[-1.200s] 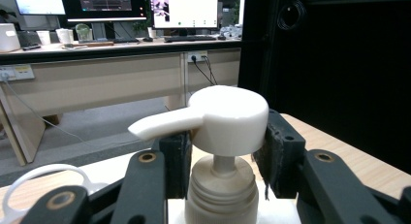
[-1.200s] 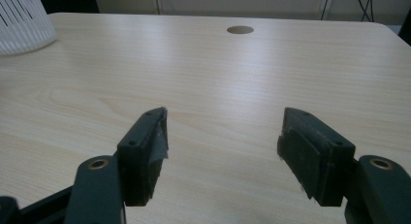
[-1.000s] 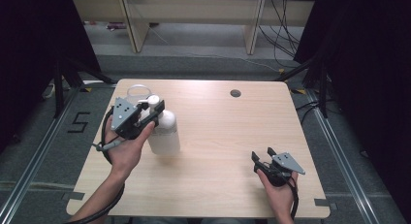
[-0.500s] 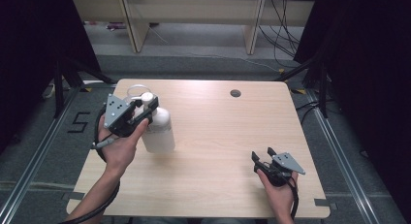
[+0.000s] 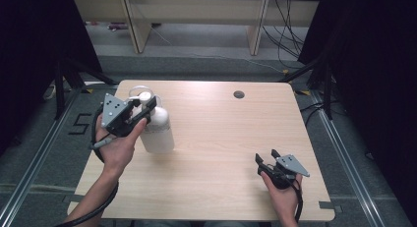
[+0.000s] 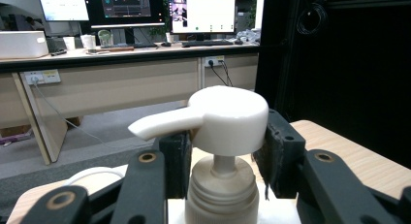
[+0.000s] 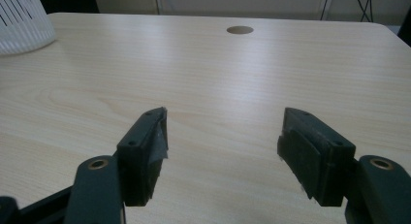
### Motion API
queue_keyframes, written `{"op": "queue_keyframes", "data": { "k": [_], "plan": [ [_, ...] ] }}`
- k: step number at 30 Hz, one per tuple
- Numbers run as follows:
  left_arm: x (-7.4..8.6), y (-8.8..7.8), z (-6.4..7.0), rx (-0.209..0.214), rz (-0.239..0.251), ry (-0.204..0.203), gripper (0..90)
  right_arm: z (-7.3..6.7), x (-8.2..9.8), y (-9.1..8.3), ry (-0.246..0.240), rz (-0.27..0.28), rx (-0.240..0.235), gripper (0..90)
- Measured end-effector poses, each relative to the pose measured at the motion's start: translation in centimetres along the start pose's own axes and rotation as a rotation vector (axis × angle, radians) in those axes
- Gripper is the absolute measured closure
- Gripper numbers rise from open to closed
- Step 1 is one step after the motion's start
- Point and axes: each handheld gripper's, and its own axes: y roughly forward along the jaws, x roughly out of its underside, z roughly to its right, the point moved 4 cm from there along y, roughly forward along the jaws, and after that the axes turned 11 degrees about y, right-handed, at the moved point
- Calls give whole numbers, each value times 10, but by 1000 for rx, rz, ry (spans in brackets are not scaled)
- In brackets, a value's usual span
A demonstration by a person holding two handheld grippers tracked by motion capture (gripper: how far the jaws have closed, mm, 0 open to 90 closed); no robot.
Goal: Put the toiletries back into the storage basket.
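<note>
A white pump bottle [image 5: 158,132] stands upright at the table's left. My left gripper [image 5: 145,109] is shut on its top, one jaw on each side of the pump head [image 6: 228,120] and neck. In the left gripper view, the left gripper [image 6: 223,151] has its black pads [image 6: 280,151] pressed against the pump cap, and the spout points left. My right gripper [image 5: 265,157] rests near the table's front right corner, held in a hand. In the right gripper view, the right gripper [image 7: 223,146] is open with only bare tabletop between its jaws.
A white slatted container [image 7: 22,25] sits at the back left of the wooden table [image 5: 221,138]; its rim [image 5: 135,91] shows just behind the bottle. A round cable hole [image 5: 239,94] lies near the far edge. Shelving and cables stand beyond the table.
My left gripper has shifted a little to the left with the pump bottle in its grip. The right gripper has stayed where it was, still open.
</note>
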Motion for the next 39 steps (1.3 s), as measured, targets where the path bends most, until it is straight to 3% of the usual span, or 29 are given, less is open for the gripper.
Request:
{"op": "queue_keyframes", "data": {
  "k": [39],
  "plan": [
    [-1,1,-31,-66,4,-19,591,0,0,0,-6,2,-1,348]
  ]
}}
